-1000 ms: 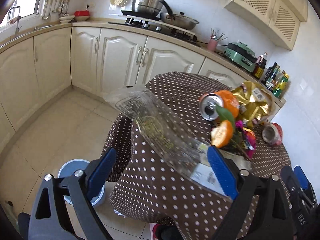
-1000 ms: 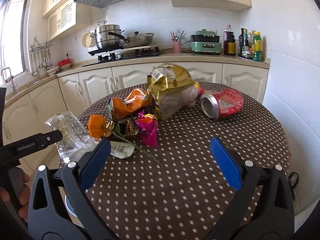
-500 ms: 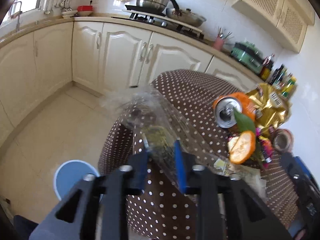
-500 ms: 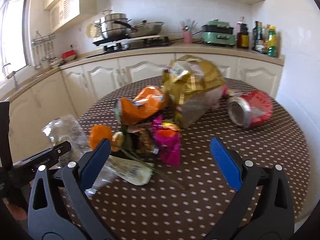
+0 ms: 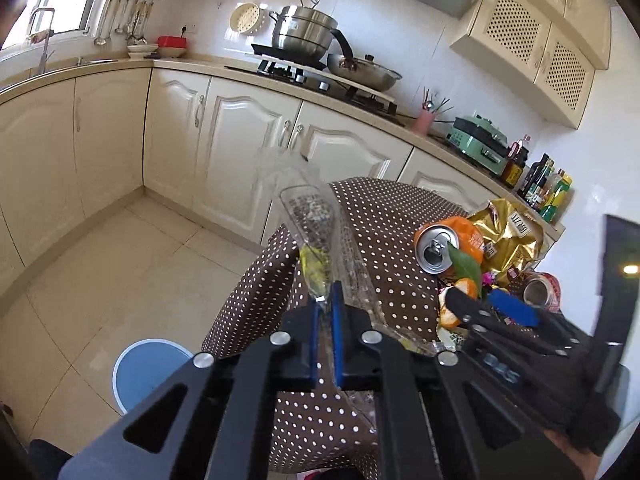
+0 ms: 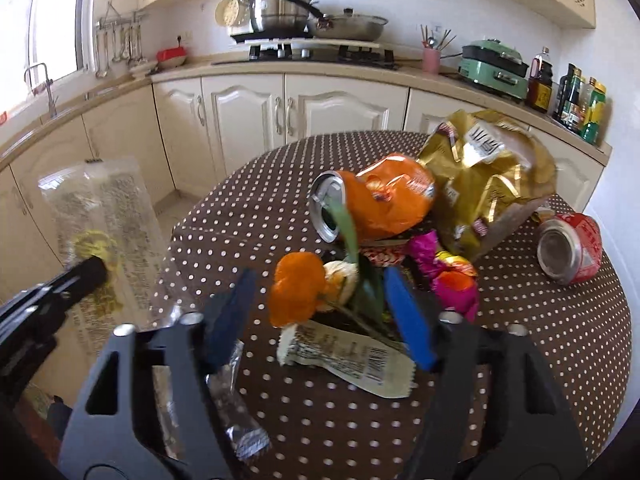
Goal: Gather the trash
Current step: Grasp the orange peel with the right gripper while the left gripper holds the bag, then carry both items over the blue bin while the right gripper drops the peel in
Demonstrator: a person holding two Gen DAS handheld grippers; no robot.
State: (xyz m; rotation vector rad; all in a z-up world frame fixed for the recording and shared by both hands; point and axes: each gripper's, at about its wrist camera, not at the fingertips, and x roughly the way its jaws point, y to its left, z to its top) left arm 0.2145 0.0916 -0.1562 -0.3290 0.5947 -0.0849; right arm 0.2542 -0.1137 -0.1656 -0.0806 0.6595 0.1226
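Clamped in the left gripper [image 5: 326,312]: a clear plastic wrapper [image 5: 308,216], raised at the polka-dot tabletop's [image 6: 520,360] nine-o'clock edge. Just closing, half-apart, touching nothing: the right gripper [image 6: 320,312], around orange peel [image 6: 298,292] beside crushed cans, a gold bag and a white wrapper [image 6: 352,356] at six o'clock.

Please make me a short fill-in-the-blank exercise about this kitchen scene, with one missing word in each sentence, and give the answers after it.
1. The left gripper is shut on a clear plastic ____.
2. The brown tablecloth has white ____.
3. The right gripper, whose jaws have just been closing, has a piece of orange ____ between its pads.
4. The red can lies on its ____.

Answers: wrapper; dots; peel; side
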